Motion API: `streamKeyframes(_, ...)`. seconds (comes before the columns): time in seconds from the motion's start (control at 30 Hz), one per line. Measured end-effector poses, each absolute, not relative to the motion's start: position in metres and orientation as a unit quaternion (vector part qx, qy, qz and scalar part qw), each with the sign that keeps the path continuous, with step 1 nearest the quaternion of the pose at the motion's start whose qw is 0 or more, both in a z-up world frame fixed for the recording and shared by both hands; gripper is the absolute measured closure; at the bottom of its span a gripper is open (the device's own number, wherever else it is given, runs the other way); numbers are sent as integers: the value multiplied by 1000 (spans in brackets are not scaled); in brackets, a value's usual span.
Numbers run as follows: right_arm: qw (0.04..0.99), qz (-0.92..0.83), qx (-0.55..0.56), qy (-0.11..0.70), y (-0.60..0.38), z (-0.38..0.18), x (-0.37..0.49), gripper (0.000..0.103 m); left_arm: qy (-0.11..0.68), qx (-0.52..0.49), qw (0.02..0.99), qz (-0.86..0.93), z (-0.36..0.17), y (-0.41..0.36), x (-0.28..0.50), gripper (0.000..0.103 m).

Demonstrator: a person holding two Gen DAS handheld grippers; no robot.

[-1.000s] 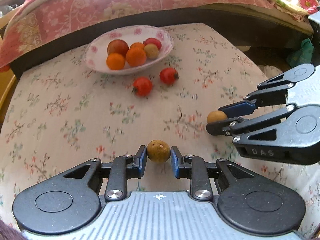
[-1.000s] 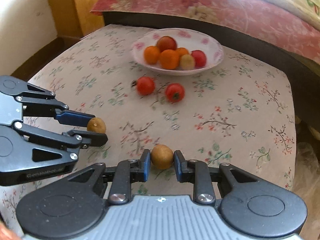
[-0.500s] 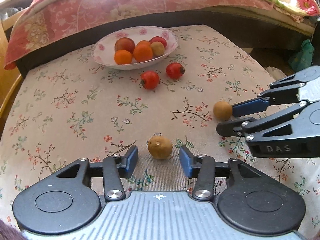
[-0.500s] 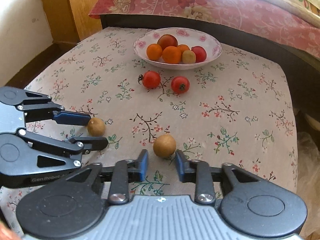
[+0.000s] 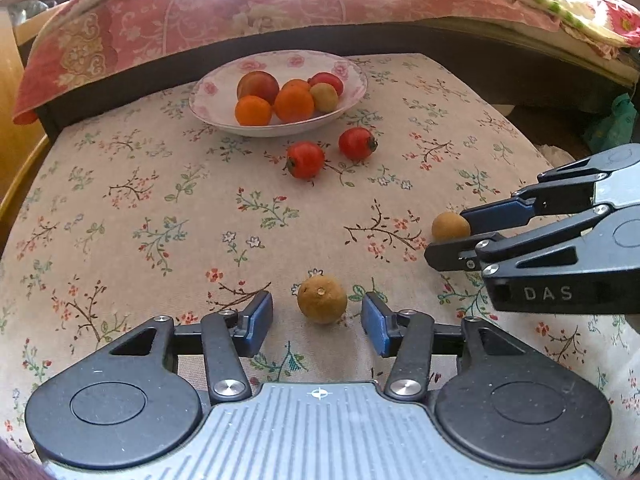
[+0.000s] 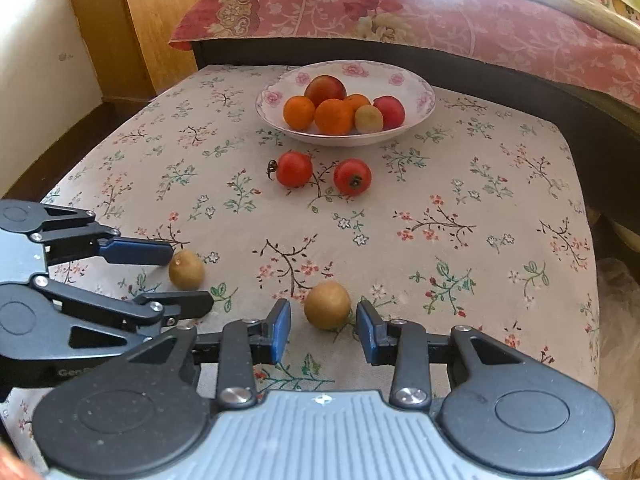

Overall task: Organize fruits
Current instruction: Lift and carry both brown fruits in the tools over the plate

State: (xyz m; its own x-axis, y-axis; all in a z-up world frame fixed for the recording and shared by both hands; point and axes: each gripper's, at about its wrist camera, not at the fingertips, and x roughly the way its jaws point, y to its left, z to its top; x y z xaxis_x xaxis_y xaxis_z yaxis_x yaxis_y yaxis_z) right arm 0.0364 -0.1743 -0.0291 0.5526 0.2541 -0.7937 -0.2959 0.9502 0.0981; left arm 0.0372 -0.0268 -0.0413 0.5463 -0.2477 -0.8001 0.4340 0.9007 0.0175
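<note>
Two small brown round fruits lie on the floral cloth. My left gripper [image 5: 317, 320] is open with one brown fruit [image 5: 322, 299] just ahead between its fingertips, not touching; this fruit also shows in the right wrist view [image 6: 186, 269]. My right gripper [image 6: 322, 330] is open around the other brown fruit [image 6: 327, 305], which shows at the right in the left wrist view [image 5: 450, 225]. Two red tomatoes [image 5: 305, 159] [image 5: 357, 143] lie in front of a white floral bowl [image 5: 352, 94] that holds oranges and other fruits.
The floral-covered table [image 6: 500, 200] ends at a dark bed frame behind, with a pink quilt [image 6: 400, 8] above. A wooden cabinet [image 6: 140, 20] stands at the back left. A drop lies past the table's right edge.
Both grippers opened and let go of the brown fruits they were shut on. Both pulled back and up a little; the fruits now rest on the cloth.
</note>
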Motion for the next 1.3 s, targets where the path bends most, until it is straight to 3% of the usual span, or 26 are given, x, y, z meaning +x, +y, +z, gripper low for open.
streamKeyframes(0.07, 880, 155, -26, 449, -173, -29, 38, 65, 437, 106, 872, -195, -41, -29, 37, 58)
streamKeyframes(0.2, 879, 143, -36, 454, -172, -28, 38, 74, 442, 111, 870, -189, -38, -33, 34, 70)
streamKeyframes(0.67, 887, 141, -44, 438, -164, -1, 47, 74, 430, 128, 878, -167, -3, -41, 48, 70)
streamKeyframes(1.3, 912, 120, -37, 390, -166, 36, 128, 74, 375, 101, 910, -149, 31, -47, 136, 70)
